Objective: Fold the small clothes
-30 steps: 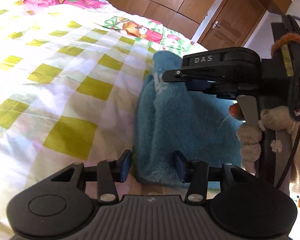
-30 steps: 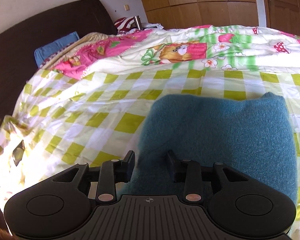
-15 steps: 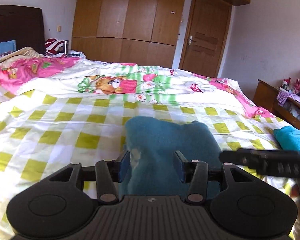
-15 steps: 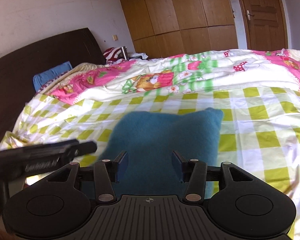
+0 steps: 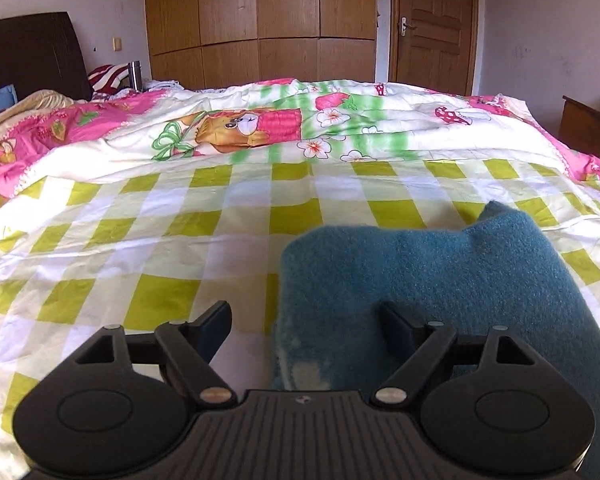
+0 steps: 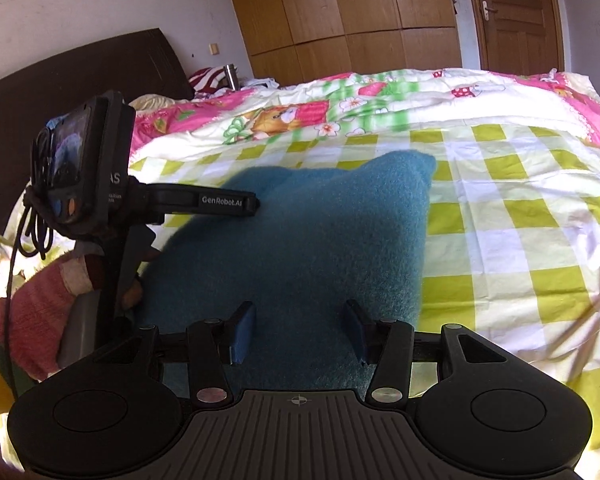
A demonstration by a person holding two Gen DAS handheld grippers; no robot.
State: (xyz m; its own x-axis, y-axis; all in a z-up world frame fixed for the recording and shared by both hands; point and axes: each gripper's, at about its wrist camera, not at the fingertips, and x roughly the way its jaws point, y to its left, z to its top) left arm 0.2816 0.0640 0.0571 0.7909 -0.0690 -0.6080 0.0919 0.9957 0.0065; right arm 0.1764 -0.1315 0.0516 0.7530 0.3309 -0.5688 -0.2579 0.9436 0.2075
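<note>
1. The left hand-held gripper [image 5: 306, 326] is hovering with jaws spread, empty; the right hand-held gripper [image 6: 298, 330] is likewise gaping over the cloth.
2. The blue fleece garment [image 6: 320, 248] is lying folded on the checked bed cover [image 5: 140, 240].
3. It is looking soft, light and floppy; pinching an edge or corner seems best.
4. Lettering on the left unit is reading "GenRobot.AI".
</note>
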